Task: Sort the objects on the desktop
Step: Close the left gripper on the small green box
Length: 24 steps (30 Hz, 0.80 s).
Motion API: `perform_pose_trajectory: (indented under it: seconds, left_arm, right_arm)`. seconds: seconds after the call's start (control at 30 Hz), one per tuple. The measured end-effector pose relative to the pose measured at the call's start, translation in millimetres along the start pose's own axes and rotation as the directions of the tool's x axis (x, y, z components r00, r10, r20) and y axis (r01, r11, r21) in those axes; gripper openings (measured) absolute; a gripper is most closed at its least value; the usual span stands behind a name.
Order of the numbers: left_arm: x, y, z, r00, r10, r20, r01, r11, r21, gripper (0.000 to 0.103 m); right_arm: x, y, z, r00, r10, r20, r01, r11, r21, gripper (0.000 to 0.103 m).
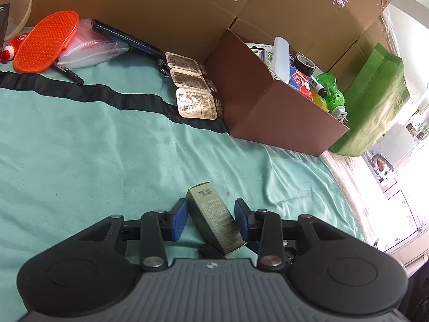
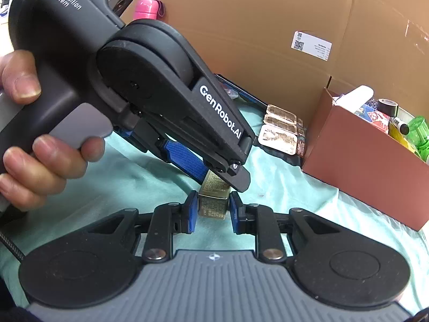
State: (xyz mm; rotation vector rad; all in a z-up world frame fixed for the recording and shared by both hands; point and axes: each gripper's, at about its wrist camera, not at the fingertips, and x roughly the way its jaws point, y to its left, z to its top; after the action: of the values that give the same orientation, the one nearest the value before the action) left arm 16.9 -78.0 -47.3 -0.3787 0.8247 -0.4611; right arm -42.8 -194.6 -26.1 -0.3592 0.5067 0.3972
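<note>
Olive-green carton (image 1: 214, 216), one of it, lies low in the frame's centre on the teal cloth (image 1: 80, 147), between both pairs of blue fingers. Left gripper (image 1: 210, 214) brackets it with a gap; right gripper (image 2: 211, 209) sits close at its end, contact unclear. Three foil packs (image 1: 191, 86) lie beside one brown box (image 1: 268, 110), upper right.

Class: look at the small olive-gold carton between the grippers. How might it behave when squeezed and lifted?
The carton looks like thin printed card, so it probably dents under a hard squeeze. Its flat sides should stop it rolling. It sits skewed between the left hand-held gripper's pads, so it may twist when lifted.
</note>
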Motion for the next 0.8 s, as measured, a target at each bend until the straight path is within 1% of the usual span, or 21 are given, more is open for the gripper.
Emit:
perform_pose_trajectory:
  seconds: [0.23,0.43,0.67,0.8]
  left_arm:
    - [0.0,-0.3,0.5,1.000,0.006,-0.003,-0.006,1.000,0.017,0.039]
    - [-0.4,-11.7,6.7,1.000,0.014,0.010,-0.014,0.999,0.051,0.039]
    - [-2.8,-37.9,30.7,0.997,-0.008,0.077,0.000,0.994,0.108,0.038]
    - [-4.5,-53.6,54.9,0.990,-0.038,0.133,0.019,0.990,0.143,0.037]
  right_arm:
    - [0.5,0.7,-0.3,1.000,0.004,-0.001,-0.004,1.000,0.019,0.024]
    - [-1.7,-5.9,1.5,1.000,-0.006,0.018,0.005,0.999,0.052,0.024]
    - [-8.8,-25.3,14.8,0.995,-0.060,0.086,0.054,0.996,0.076,0.024]
    - [-11.8,-41.8,29.6,0.983,-0.110,0.150,0.096,0.990,0.101,0.024]
